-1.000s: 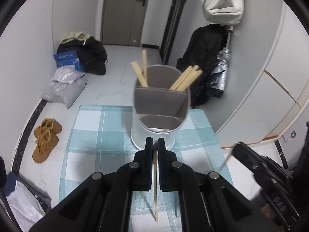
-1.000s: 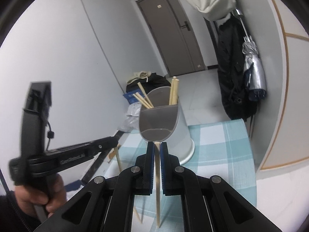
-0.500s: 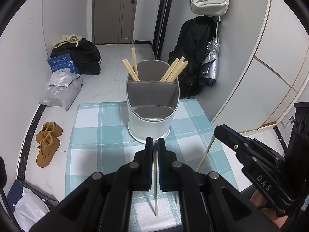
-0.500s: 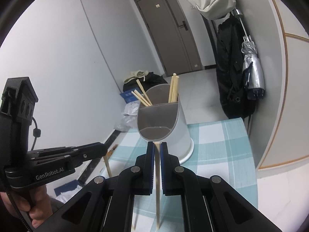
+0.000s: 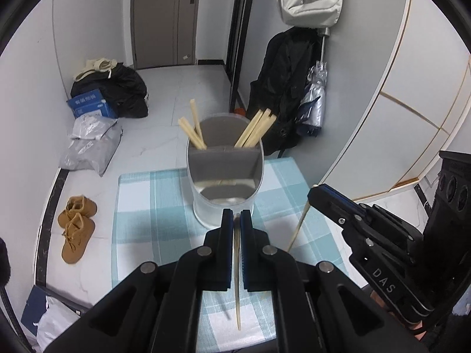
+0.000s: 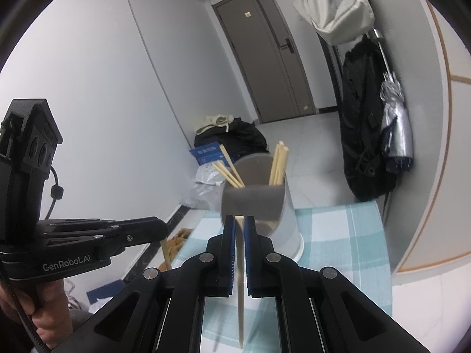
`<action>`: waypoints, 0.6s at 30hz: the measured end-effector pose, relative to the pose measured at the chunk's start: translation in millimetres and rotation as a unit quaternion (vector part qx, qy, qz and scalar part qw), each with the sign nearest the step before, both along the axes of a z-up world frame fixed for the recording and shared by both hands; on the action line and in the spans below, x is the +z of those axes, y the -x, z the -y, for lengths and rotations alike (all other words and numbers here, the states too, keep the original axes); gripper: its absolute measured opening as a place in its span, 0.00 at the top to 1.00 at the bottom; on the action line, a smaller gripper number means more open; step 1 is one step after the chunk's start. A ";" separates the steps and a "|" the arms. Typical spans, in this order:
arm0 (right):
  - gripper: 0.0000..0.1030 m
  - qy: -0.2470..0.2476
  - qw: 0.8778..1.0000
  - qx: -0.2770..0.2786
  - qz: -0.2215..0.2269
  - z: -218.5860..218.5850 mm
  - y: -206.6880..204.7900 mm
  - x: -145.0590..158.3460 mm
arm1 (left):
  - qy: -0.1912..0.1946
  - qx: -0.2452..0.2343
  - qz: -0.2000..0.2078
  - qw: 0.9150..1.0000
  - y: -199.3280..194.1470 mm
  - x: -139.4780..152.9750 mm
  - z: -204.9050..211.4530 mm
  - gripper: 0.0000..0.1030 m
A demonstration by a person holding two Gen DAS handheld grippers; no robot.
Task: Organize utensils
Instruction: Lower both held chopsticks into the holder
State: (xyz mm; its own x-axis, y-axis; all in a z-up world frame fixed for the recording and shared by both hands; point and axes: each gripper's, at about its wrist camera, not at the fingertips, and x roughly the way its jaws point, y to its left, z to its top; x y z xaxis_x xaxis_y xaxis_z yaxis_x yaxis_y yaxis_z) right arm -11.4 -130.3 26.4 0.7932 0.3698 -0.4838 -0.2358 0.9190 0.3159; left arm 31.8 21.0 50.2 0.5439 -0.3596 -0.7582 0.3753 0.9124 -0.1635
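While its blue-padded jaws stand pressed together on a single wooden chopstick, the left gripper hovers just in front of the utensil holder, the stick's thin end hanging free above the checked tablecloth. The right gripper is likewise clamped on one chopstick, held upright just short of the holder's near wall, its tip dangling over the cloth. The holder is a pale round tub, split by grey dividers; its near compartment is open towards both cameras, and two bunches of chopsticks lean out of the far compartments, left and right. Beyond the holder lie a black bag, a blue box and a closed door
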 end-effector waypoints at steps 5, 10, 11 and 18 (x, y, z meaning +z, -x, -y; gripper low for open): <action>0.95 -0.008 1.000 0.001 0.016 4.2 -14.9 31.8 | 0.015 -0.002 0.013 1.000 -14.9 32.7 -2.2 0.99; 0.95 -0.016 0.999 0.002 0.039 9.6 -37.6 72.1 | 0.028 0.002 0.041 0.999 -39.5 71.9 -0.2 0.99; 0.95 -0.016 0.999 0.003 0.046 10.2 -42.8 80.9 | 0.030 0.004 0.045 0.999 -44.1 77.5 0.9 0.99; 0.95 0.000 0.996 -0.008 0.093 12.6 -85.9 126.3 | 0.044 0.018 0.096 0.994 -86.8 112.4 3.7 0.99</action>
